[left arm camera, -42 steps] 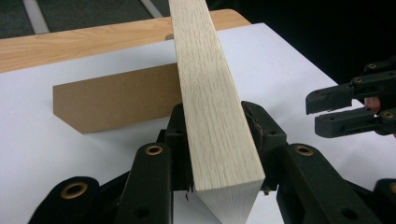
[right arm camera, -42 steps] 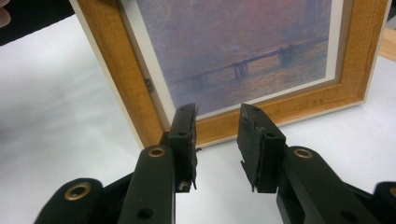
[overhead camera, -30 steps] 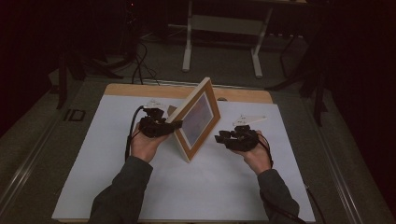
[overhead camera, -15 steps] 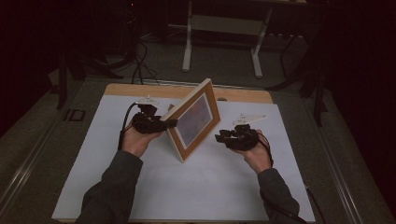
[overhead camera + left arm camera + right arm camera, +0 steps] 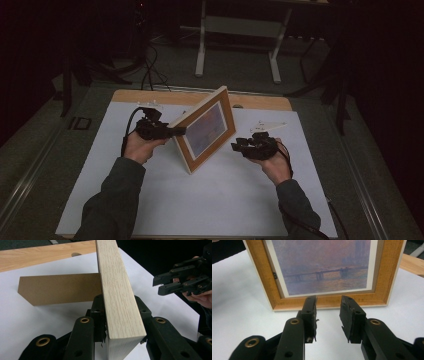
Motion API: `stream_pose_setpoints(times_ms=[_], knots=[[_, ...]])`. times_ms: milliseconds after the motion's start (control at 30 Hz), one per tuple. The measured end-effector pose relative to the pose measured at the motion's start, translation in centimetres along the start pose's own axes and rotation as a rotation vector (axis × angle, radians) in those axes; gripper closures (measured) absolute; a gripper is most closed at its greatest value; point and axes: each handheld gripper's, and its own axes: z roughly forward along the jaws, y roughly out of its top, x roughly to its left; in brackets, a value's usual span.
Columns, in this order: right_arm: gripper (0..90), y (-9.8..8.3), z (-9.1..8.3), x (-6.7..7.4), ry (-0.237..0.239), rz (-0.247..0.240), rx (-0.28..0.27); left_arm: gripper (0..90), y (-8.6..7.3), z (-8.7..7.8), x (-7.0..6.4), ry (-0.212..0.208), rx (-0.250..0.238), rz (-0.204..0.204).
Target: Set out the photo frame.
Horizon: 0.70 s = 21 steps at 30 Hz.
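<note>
A light wooden picture frame with an orange-brown front border and a hazy purple print of a bridge stands tilted on the white sheet that covers the wooden tabletop, a little above the middle of the sheet in the high view. Its picture side faces toward four o'clock, and its lower edge rests on the sheet.

The left gripper, held in the person's left hand, sits at nine o'clock of the frame and clamps the frame's pale upper-left edge; in the left gripper view both black jaws press on either side of that pale wooden edge, so it is holding the frame. Behind the frame in that view a brown cardboard stand spreads out across the sheet.

The right gripper, in the right hand, hovers at four o'clock of the frame, just beside its lower right corner and apart from it. In the right gripper view its jaws stand partly apart with nothing between them, pointing at the frame's bottom border.

A small white three-cornered plate lies on the sheet near the right gripper, at its one o'clock.
</note>
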Motion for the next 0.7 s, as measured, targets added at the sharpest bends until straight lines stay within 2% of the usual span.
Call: stream_pose_setpoints(times_ms=[433,700], knots=[[65.4,0.06,-0.16,-0.26,-0.014,0.008,-0.01,70.4,0.12,-0.2,0.58,-0.034,0.011,0.022],[64.9,0.17,-0.46,-0.5,-0.026,0.014,-0.014,71.0,0.15,-0.23,0.98,-0.082,0.019,0.027]])
